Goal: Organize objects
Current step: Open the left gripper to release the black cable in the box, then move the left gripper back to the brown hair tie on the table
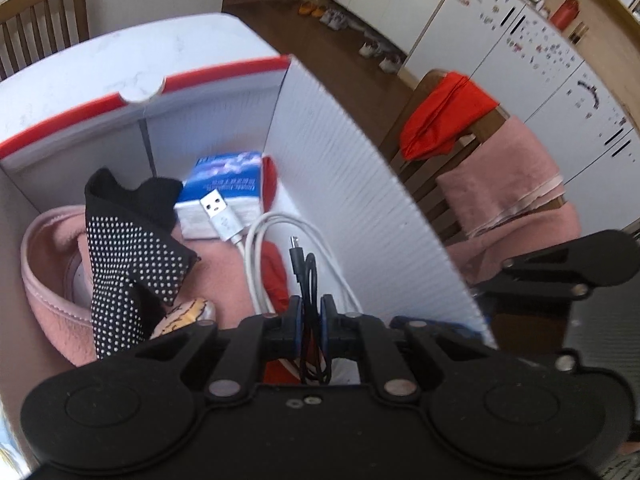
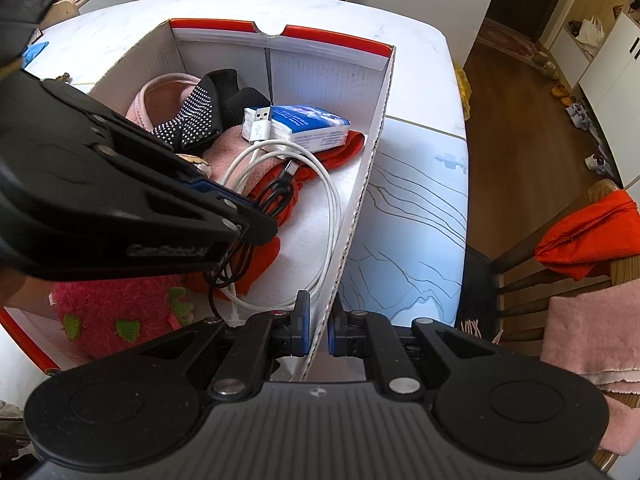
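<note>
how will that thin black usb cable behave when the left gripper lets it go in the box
The thin black USB cable is probably floppy: its loops sag below the left gripper clamped on it. It looks light, so it should drop softly onto the red cloth. It may tangle with the coiled white charging cable lying beside it.

From my feed I see a white marble-look table (image 2: 416, 36) on a dark wood floor (image 2: 516, 128). A wooden chair (image 2: 600, 196) beside it carries an orange cloth (image 2: 592, 236) and a pink towel (image 2: 592, 328); another slatted chair (image 1: 40, 12) stands at the far side. White cabinets (image 1: 520, 56) line the wall, with shoes (image 1: 372, 48) along their base. Daylight brightens the tabletop.
</note>
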`<move>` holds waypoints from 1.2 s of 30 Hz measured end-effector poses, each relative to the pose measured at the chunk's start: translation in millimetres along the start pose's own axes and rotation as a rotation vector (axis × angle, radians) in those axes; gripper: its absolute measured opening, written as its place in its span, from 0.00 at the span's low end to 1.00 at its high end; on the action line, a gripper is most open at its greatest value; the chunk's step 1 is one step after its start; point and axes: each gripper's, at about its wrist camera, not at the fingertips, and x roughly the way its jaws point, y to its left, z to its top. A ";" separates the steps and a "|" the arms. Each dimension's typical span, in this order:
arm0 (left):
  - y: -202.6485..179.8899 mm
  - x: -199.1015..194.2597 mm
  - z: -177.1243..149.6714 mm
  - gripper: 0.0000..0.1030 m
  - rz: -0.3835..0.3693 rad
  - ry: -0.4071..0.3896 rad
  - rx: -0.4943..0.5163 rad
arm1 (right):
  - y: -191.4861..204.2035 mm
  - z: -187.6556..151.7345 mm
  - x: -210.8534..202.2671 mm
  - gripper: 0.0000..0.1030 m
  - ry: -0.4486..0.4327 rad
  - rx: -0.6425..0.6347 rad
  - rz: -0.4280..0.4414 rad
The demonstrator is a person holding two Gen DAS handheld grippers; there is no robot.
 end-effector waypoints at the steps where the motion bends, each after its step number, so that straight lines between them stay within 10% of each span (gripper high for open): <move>1: 0.4 0.9 0.2 0.08 0.002 0.004 0.001 | 0.0 0.0 -0.1 0.08 0.000 0.000 0.000; 16: 5.1 -14.0 -12.0 0.27 -0.041 -0.014 0.003 | -0.9 0.0 -0.2 0.08 0.000 0.019 0.002; 36: 38.3 -117.8 -56.7 0.55 0.018 -0.238 -0.112 | -1.1 -0.5 -1.3 0.08 0.002 0.025 0.002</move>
